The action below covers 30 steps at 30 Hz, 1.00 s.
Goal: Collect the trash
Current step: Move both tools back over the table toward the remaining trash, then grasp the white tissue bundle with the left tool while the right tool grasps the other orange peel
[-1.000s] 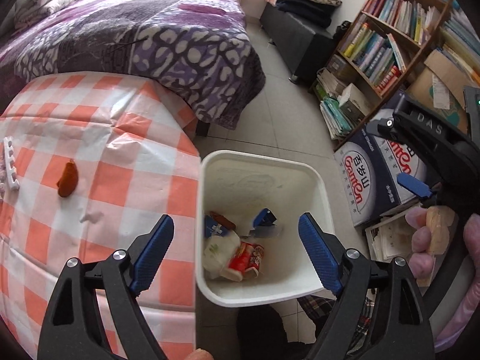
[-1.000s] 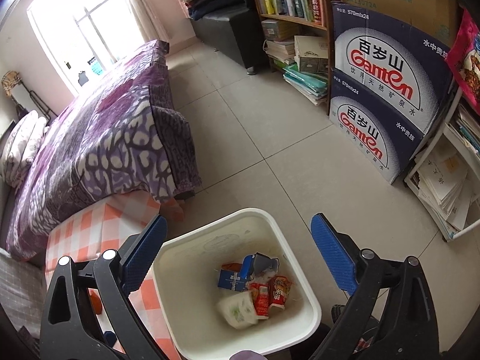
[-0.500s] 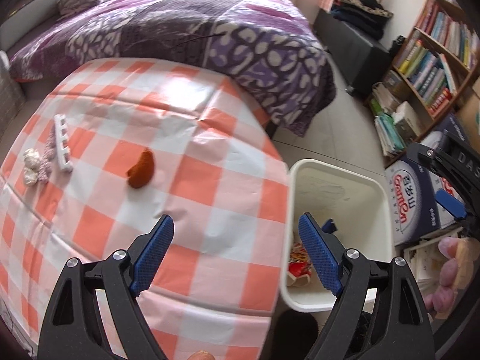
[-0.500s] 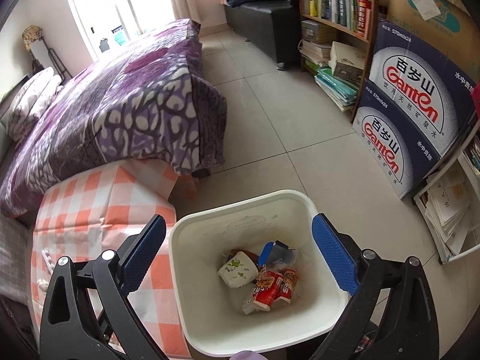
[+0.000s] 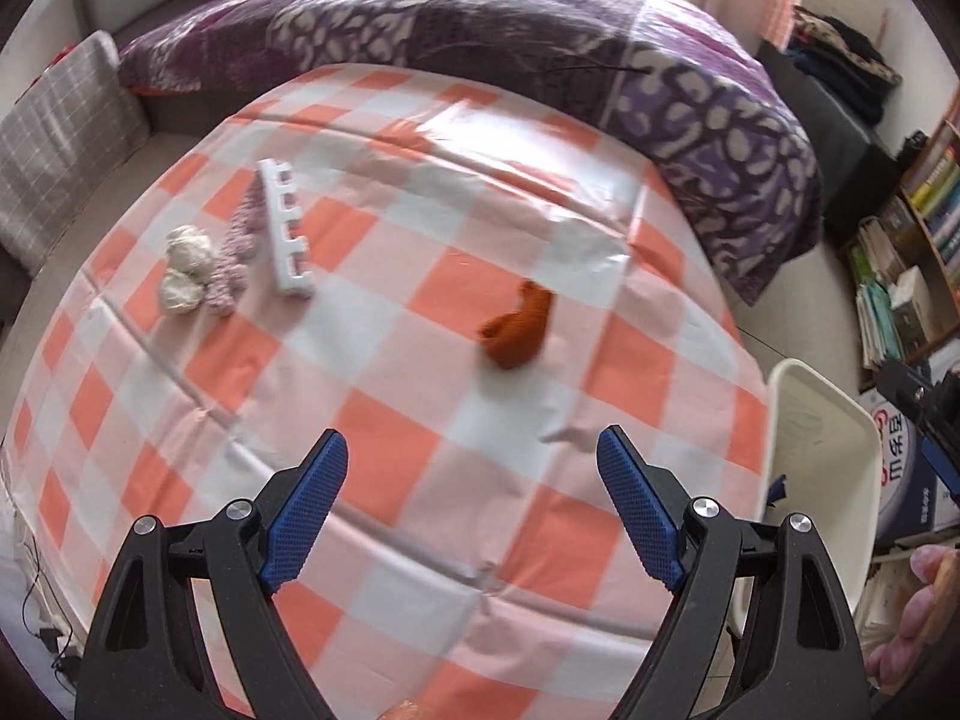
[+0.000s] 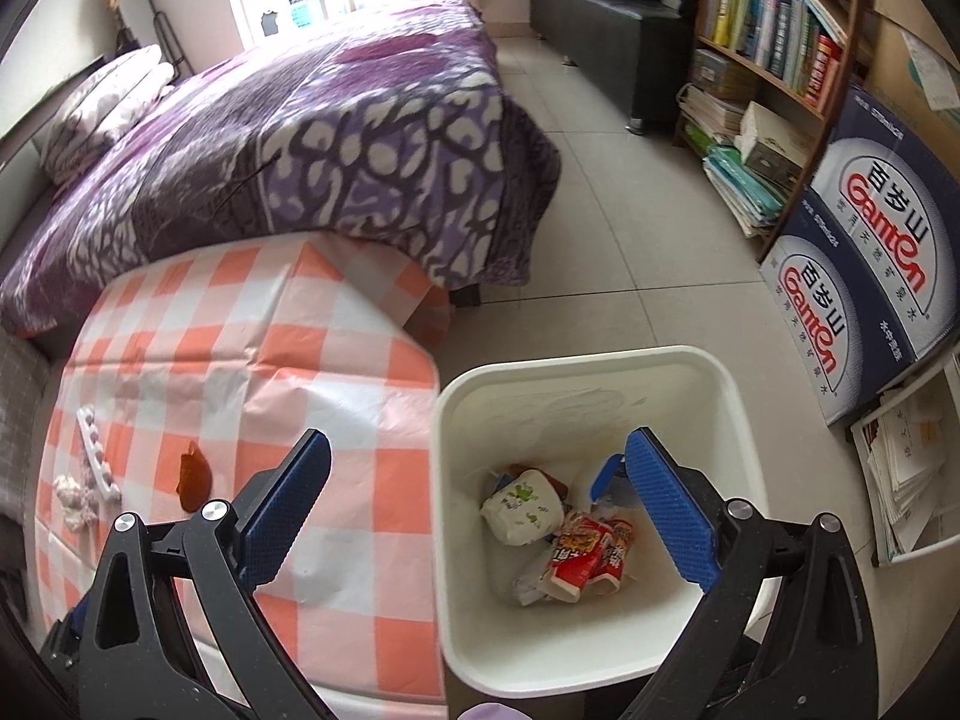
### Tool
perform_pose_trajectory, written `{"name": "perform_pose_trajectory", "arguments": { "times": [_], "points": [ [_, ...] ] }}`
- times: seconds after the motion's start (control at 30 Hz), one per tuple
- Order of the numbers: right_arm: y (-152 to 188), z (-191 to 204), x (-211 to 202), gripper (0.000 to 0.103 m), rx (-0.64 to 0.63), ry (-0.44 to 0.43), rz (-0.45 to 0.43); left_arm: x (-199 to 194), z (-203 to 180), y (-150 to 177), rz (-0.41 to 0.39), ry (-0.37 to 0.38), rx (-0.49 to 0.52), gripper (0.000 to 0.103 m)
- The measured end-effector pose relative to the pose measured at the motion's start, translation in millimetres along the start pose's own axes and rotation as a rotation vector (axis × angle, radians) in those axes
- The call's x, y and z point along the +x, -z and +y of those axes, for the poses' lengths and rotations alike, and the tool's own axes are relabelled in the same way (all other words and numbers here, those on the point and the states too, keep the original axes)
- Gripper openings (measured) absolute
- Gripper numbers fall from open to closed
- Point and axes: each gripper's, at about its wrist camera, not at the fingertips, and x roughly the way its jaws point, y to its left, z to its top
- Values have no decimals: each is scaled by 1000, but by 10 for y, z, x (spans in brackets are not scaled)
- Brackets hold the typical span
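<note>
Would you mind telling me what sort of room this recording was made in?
Most likely a bedroom at home: a bed with a purple patterned quilt, a bookshelf packed with books, and a small table under an orange checked cloth beside a white trash bin.

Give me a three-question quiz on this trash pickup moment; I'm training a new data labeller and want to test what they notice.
1. True or false: the left tongs are clamped on the orange-brown scrap.
2. Where does the white bin stand relative to the checkered table?
A. On top of it
B. On the floor beside its edge
C. Under the bed
3. Fill in: the right tongs hang with jaws ____ above the bin and the table edge.

Key
1. False: they are open and the scrap lies apart on the cloth.
2. B
3. open
</note>
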Motion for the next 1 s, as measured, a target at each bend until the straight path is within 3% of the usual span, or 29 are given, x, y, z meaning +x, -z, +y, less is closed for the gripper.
{"name": "perform_pose_trajectory", "arguments": {
  "times": [0.5, 0.8, 1.0],
  "points": [
    [250, 895, 335, 95, -166, -30, 62, 42, 987, -170, 26, -95, -152, 83],
    [369, 1411, 557, 94, -238, -96, 96, 111, 1588, -532, -9, -162, -234, 83],
    [405, 1681, 727, 87, -300, -114, 122, 371, 1943, -699, 29, -151, -316, 83]
  ]
}}
